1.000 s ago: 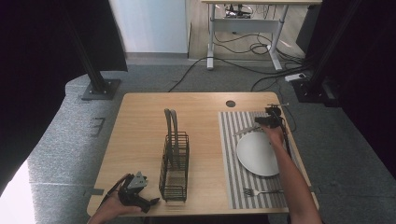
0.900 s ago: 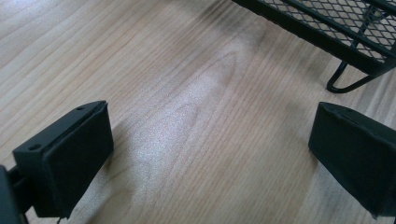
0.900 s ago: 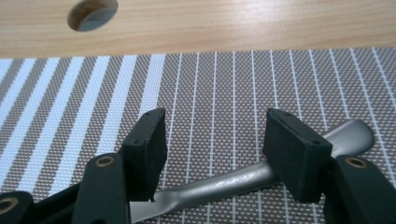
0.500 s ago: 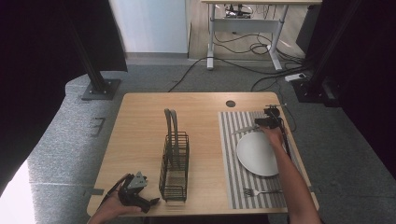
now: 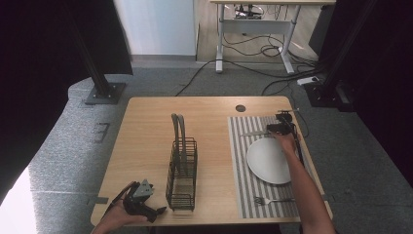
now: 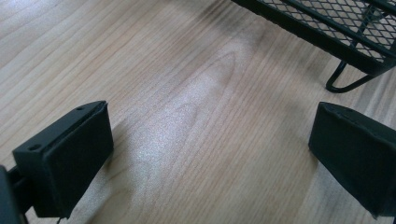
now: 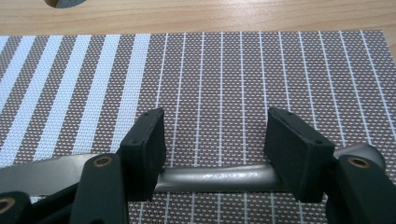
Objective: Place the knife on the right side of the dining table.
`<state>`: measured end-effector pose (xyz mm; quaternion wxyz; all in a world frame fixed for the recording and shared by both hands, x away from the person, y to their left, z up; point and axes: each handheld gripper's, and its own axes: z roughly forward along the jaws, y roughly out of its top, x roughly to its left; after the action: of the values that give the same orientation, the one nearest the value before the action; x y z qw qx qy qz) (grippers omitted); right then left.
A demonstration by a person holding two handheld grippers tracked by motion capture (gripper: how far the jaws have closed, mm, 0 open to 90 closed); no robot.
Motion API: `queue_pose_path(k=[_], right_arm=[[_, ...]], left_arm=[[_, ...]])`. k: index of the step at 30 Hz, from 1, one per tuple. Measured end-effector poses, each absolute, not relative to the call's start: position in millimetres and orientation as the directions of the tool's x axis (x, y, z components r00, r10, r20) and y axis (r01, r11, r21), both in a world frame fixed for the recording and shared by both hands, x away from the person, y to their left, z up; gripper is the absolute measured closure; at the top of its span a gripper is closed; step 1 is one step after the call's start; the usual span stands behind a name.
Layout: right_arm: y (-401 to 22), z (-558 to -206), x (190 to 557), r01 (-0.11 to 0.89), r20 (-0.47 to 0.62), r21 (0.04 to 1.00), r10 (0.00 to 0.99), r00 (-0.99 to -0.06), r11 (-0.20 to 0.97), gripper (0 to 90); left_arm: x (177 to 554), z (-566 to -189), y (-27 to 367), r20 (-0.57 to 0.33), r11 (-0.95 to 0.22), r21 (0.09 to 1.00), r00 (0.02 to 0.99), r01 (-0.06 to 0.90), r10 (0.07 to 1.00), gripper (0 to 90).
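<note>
The right gripper (image 7: 215, 154) was set over a knife (image 7: 210, 177) on the mat (image 7: 280, 74), jaws apart, probably to grab it. The left gripper (image 6: 210, 154) was rested open on the desk (image 6: 187, 93).

The left hand-held gripper (image 5: 155, 212) is sitting low at the near left edge of the worktop (image 5: 146, 141), held by the left hand (image 5: 119, 214), its jaws gaping wide and pointing right. The right forearm (image 5: 304, 185) is reaching forward, holding the right hand-held gripper (image 5: 272, 129) far out with its jaws parted.
</note>
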<state>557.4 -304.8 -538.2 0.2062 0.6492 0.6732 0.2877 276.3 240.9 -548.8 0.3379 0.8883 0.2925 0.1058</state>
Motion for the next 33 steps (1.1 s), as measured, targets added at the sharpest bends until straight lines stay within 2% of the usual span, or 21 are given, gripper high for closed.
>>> queue_pose_path(k=[10,15,18,27,33], right_arm=[[-307.2,-537.0,557.0,0.750,0.118,0.661,0.991,-0.063,-0.031,36.3],[-311.0,-529.9,553.0,0.723,0.165,0.687,0.984,-0.067,-0.066,36.0],[-310.1,-522.7,546.3,0.690,0.168,0.721,0.982,-0.088,-0.062,36.5],[-302.0,-507.5,520.3,0.675,0.231,0.735,0.959,-0.166,-0.060,35.8],[-287.7,-490.8,492.1,0.642,0.255,0.766,0.934,-0.251,-0.037,35.4]], left_arm=[[276.2,-548.8,240.9,-0.010,-0.600,0.662,0.807,0.448,0.591,0.0],[276.3,-548.8,240.9,-0.010,-0.600,0.662,0.807,0.448,0.591,0.0],[276.3,-548.8,240.9,-0.010,-0.600,0.662,0.806,0.448,0.591,0.0],[276.2,-548.8,240.9,-0.010,-0.601,0.662,0.806,0.448,0.591,0.0],[275.9,-548.7,240.8,-0.010,-0.601,0.662,0.806,0.449,0.591,0.0]])
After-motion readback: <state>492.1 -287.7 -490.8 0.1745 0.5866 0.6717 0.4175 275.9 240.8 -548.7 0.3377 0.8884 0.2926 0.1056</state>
